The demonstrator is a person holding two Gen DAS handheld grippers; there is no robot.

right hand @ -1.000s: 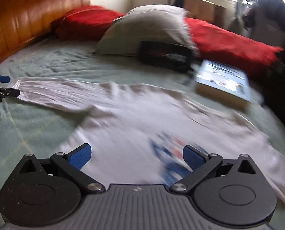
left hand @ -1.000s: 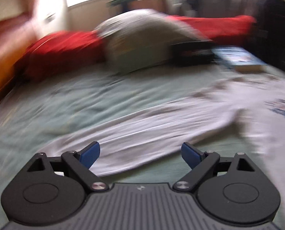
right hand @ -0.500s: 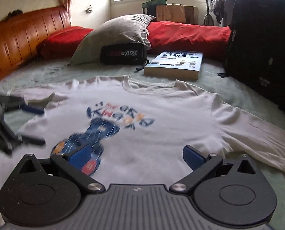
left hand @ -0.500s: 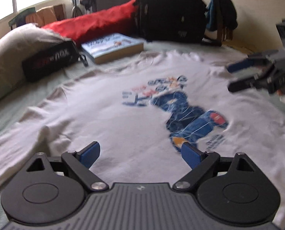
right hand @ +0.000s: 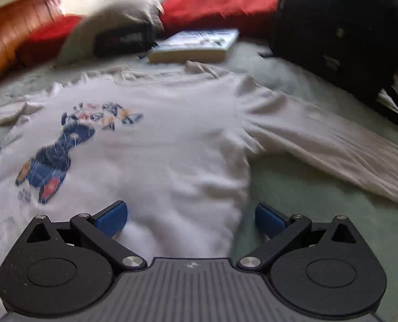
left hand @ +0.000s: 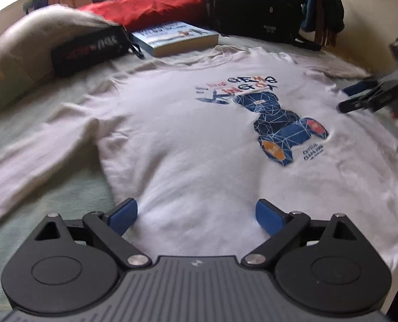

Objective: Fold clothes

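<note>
Setting: bedroom in a home. Evidence: bed with pale green sheet (right hand: 292, 187) filling the lower frame; wooden headboard (right hand: 8, 35) at upper left; red pillows (right hand: 215, 10) and grey pillow (right hand: 129, 8) along the top; book (right hand: 196, 44) at upper centre; black backpack (right hand: 333, 32) at upper right; bright window at the top edge.

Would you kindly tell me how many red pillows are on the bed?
2: one red pillow by the wooden headboard, another red pillow behind the book. The grey pillow may hide more.
</note>
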